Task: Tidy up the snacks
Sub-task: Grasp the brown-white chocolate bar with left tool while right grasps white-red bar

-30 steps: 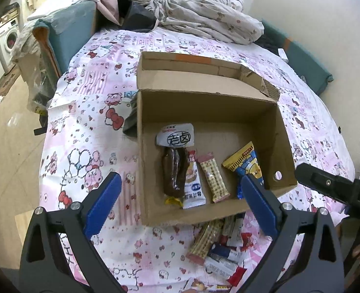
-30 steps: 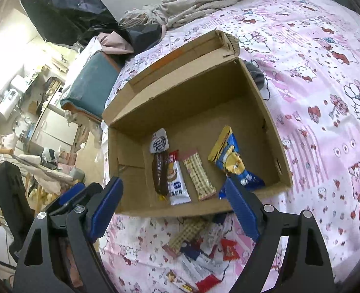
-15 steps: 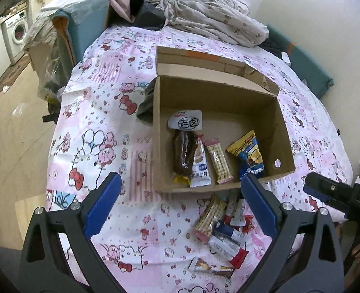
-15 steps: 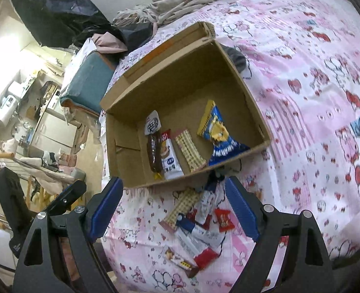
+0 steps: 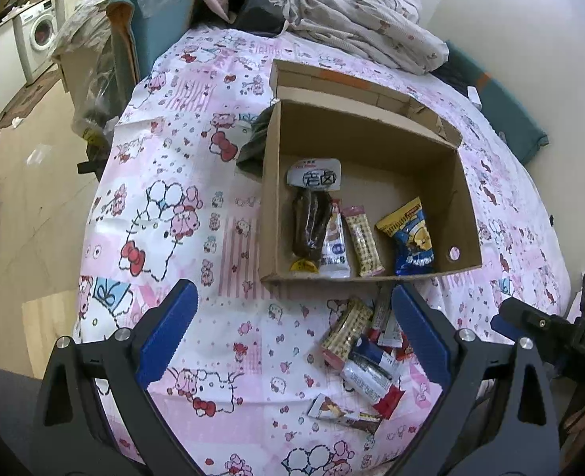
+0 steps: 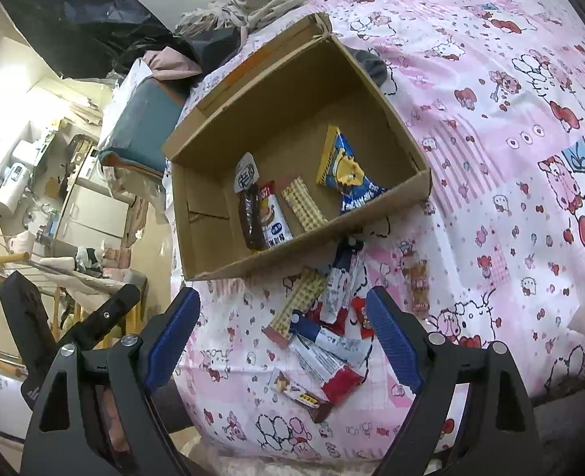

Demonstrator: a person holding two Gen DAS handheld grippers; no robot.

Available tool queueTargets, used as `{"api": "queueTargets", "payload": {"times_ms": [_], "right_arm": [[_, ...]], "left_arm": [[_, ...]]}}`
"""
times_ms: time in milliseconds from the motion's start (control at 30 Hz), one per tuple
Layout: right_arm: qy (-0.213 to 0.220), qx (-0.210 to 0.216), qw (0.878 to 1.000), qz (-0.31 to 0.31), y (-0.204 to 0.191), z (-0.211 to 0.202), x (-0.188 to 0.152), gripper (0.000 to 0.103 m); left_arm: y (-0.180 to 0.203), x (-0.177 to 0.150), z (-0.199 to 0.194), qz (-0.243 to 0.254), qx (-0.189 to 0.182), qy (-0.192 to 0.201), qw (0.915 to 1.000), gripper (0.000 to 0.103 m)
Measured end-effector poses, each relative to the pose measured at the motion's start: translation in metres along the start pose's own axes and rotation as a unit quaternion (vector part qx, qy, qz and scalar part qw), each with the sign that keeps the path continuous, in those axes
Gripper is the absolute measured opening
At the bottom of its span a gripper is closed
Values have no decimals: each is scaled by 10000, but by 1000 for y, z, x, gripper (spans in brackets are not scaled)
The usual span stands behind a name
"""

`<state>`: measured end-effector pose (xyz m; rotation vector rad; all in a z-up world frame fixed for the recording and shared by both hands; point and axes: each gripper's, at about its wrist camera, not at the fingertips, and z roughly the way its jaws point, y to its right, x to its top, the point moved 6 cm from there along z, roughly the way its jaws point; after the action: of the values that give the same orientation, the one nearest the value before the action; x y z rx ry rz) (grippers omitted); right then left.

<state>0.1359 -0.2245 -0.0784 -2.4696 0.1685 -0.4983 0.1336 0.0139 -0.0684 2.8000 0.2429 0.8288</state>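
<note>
Both your grippers are empty with their jaws spread wide: the left gripper (image 5: 288,329) hangs over bare sheet beside the loose snacks, and the right gripper (image 6: 282,329) hangs right above them. The pile of snacks (image 6: 324,341) lies on the bed (image 5: 165,182) near its front edge, just in front of the cardboard box (image 5: 467,206), which already holds a dark sausage pack (image 5: 310,222), a white sachet (image 5: 334,246), a checked wafer bar (image 5: 362,240) and a blue-and-yellow packet (image 5: 407,234) in a row along its front wall. The main risk is the overlap in the pile: the wrappers lie across one another, so if you come down with jaws this wide you will likely pinch two or three at once, or drag a neighbour along. The wrappers look slick and flat, and the bedding looks soft, so a pad may push a packet into the sheet instead of getting under it. The chocolate bar (image 6: 300,394) sits nearest the bed's front edge; a careless sweep could knock it off to the floor. One more small packet (image 6: 417,285) lies apart on the far side of the pile and is easy to forget. Watch too that the two grippers, close together here, do not collide over the pile.
</note>
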Motion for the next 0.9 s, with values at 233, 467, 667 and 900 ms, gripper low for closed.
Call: {"api": "queueTargets", "payload": {"times_ms": [233, 467, 667, 900], "right_arm": [[-17, -137, 9999, 56, 9, 2, -7, 88], [-15, -140, 9993, 350, 23, 1, -6, 88], [-73, -148, 9985, 523, 34, 7, -9, 88], [-155, -214, 9958, 872, 51, 14, -6, 88]], "left_arm": [[2, -18, 6, 28, 22, -225, 9997, 97], [2, -23, 10, -23, 73, -304, 9995, 97], [-8, -32, 22, -225, 164, -538, 9982, 97], [-4, -57, 46, -257, 138, -1178, 9926, 97]]}}
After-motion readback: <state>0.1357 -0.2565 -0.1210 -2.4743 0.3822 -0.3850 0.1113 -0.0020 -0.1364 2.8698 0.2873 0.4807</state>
